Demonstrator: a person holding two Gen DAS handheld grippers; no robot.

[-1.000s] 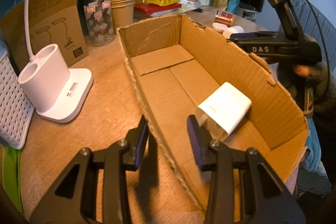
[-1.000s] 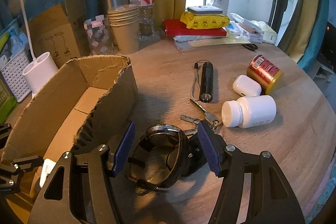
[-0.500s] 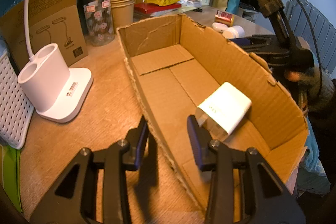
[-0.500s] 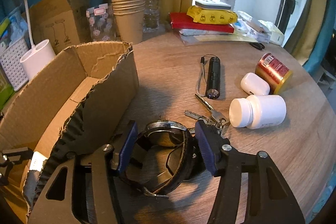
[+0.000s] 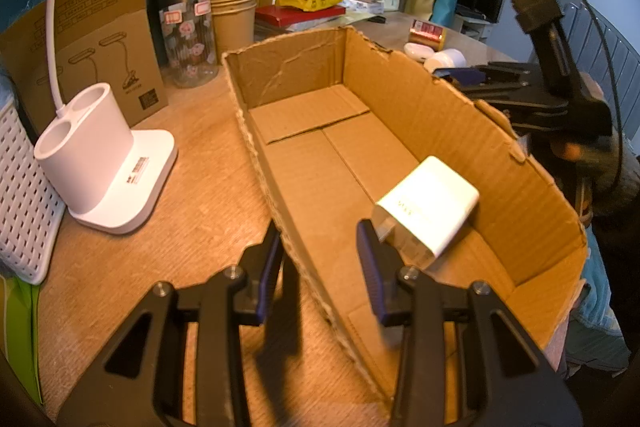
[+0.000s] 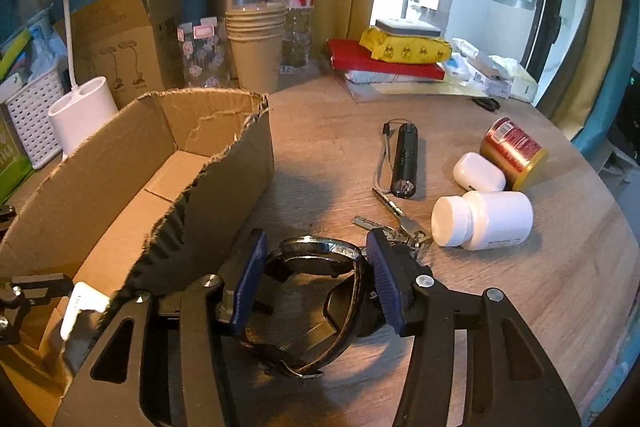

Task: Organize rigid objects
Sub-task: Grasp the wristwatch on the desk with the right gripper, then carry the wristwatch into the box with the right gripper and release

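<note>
Left wrist view: the left gripper [image 5: 320, 259] stands with its jaws parted and empty, straddling the near wall of the cardboard box [image 5: 512, 163]. A white charger [image 5: 430, 205] lies inside the box, against its far wall. A white lamp base [image 5: 108, 163] sits on the table [image 5: 200, 195] left of the box. The right gripper [image 5: 536, 95] shows beyond the far wall.

Right wrist view: the right gripper [image 6: 316, 279] has its pads on either side of a black wristwatch [image 6: 320, 283]; the right pad touches the strap, and whether the left one grips cannot be told. The watch is just outside the box [image 6: 224, 195]. Keys [image 6: 396, 227], a flashlight [image 6: 405, 159], a white bottle [image 6: 484, 219], a white case [image 6: 478, 173] and a red can [image 6: 514, 153] lie on the table [image 6: 520, 307] beyond.
</note>
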